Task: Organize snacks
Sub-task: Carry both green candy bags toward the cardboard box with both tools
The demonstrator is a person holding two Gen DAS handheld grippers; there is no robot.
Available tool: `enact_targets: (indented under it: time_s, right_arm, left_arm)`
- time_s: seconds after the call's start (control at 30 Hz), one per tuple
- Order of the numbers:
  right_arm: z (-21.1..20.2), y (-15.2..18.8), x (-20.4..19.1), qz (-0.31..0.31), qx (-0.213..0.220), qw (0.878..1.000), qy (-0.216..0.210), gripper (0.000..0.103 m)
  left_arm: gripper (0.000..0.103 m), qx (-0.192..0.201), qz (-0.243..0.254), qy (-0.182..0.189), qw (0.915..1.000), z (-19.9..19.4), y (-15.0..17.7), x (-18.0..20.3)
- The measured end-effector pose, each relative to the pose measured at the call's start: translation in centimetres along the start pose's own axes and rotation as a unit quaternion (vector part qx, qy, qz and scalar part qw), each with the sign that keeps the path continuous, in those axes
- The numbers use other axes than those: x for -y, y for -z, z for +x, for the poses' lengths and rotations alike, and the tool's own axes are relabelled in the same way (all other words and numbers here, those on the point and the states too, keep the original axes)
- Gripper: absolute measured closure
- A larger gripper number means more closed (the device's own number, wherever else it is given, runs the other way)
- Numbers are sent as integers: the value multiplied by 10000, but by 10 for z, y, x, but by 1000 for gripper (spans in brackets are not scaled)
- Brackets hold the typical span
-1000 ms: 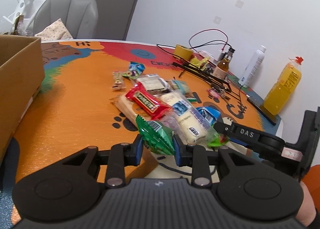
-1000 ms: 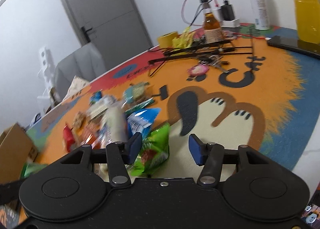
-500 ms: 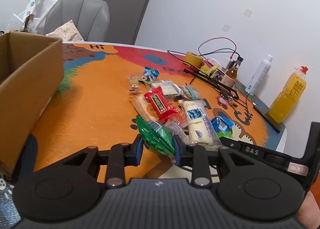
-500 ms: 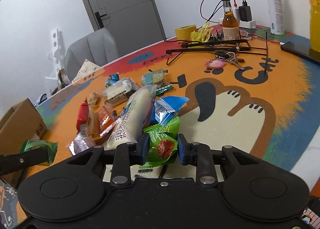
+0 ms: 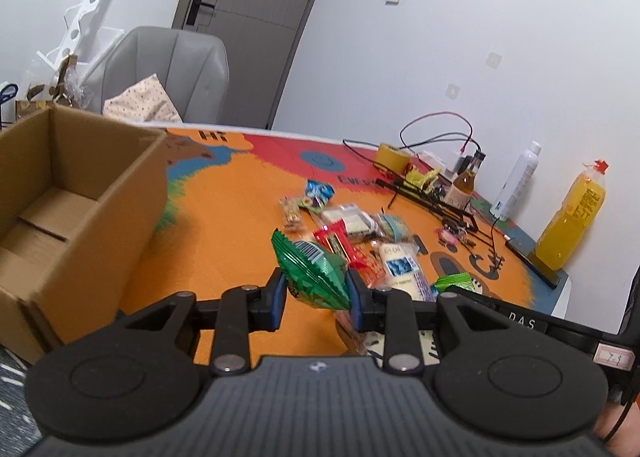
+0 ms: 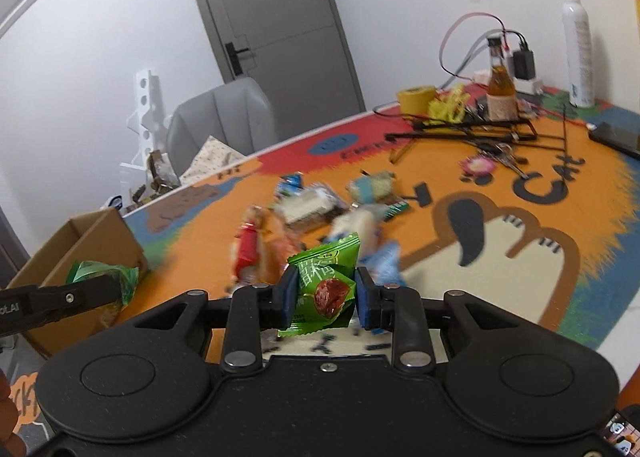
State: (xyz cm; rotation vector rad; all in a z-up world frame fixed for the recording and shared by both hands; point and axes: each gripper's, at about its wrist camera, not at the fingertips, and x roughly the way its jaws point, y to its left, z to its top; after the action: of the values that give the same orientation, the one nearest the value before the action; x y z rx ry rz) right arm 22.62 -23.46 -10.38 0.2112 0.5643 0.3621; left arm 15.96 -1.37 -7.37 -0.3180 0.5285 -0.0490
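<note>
1. The round worktop, covered with an orange cartoon-print mat, spreads out ahead of both tools.
2. An open brown cardboard box sits on the worktop's edge, to the left of the left tool and a little ahead of it.
3. A loose pile of wrapped snacks lies on the mat just beyond the tips of both tools.
4. The left tool is pinching a dark green crinkled foil snack packet between its blue pads, raised clear of the mat; the packet stands tilted, its barcode end up.
5. The right tool is pressed onto a light green snack sachet printed with a red-brown fruit, pads squeezing both sides, above the mat.
6. From the right tool's view, the left tool and its packet hang off to the left, in front of the box.
</note>
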Motion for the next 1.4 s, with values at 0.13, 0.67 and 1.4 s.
enact_targets:
  time_s: [0.13,0.67,1.4]
  right_arm:
    - [-4,-4,-15,8,94,9999,-127,76]
    - [-3,-19,-65,-93,241,9982,-535,76]
    - [26,-22,-154,-543,-83,9903,-1276,75]
  left_arm:
    - [73,99,40,-18,9999,-11,-6,-6]
    - [73,430,34,-200,9989,-40,-34,-32]
    - [73,428,-356,-872,9946,-58,-47,-101]
